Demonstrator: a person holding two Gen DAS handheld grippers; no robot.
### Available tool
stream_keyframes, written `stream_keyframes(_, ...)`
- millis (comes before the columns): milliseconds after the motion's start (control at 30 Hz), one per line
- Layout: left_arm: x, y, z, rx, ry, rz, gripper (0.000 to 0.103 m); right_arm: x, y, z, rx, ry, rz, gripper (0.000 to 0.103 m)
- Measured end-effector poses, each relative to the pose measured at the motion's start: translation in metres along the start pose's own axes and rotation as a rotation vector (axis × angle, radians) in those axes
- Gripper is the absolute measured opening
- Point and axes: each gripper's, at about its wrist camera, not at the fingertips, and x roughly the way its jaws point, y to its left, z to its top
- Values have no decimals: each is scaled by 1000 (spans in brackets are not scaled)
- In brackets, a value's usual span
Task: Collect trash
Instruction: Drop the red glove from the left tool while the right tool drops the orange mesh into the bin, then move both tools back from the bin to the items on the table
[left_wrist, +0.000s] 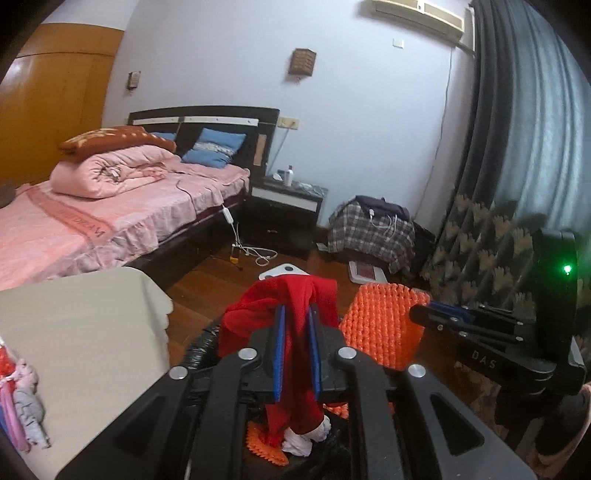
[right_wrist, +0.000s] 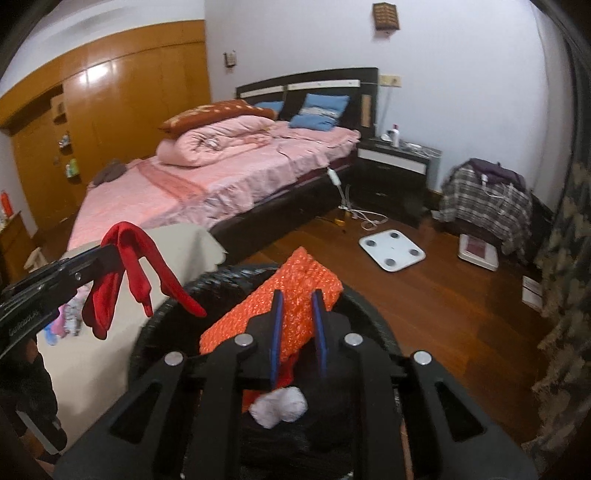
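Dropping trash into black-lined bin (right_wrist: 236, 280) | L gripper (left_wrist: 295, 314) pinching red cloth (left_wrist: 291, 295) | R gripper (right_wrist: 297, 295) pinching orange mesh (right_wrist: 295, 291) | spread jaws only over bin mouth.

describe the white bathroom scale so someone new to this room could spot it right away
Start at the pink bed and drop to the wooden floor by its dark nightstand. The scale lies flat there, just past the tangle of white cables. It is a plain white square with four round grey pads, unlike the red-topped one near the plaid bundle.
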Motion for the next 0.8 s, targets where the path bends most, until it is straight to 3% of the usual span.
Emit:
stream_keyframes(67, 5, -1, -4, 1, 19, 0, 45, 3, -5, -4, 13, 11, -13, 32)
stream_keyframes(167, 3, 6, -9, -3, 24, 28, 49, 4, -5, -9, 23, 17, -25, 47)
stream_keyframes(267, -11, 21, -14, -15, 15, 95, 62, 2, 0, -10, 30, 0, -28, 70)
stream_keyframes(333, -25, 35, -18, -26, 10, 141, 69, -2, 7, -9, 38, -26, -25, 92)
stream_keyframes(500, -64, 72, -28, -65, -14, 285, 84, -3, 36, -4, 38, -40, 66, 95)
stream_keyframes(800, -132, 134, -53, -107, -26, 536, 90, 19, 127, 2, -36, -9, 235, 96)
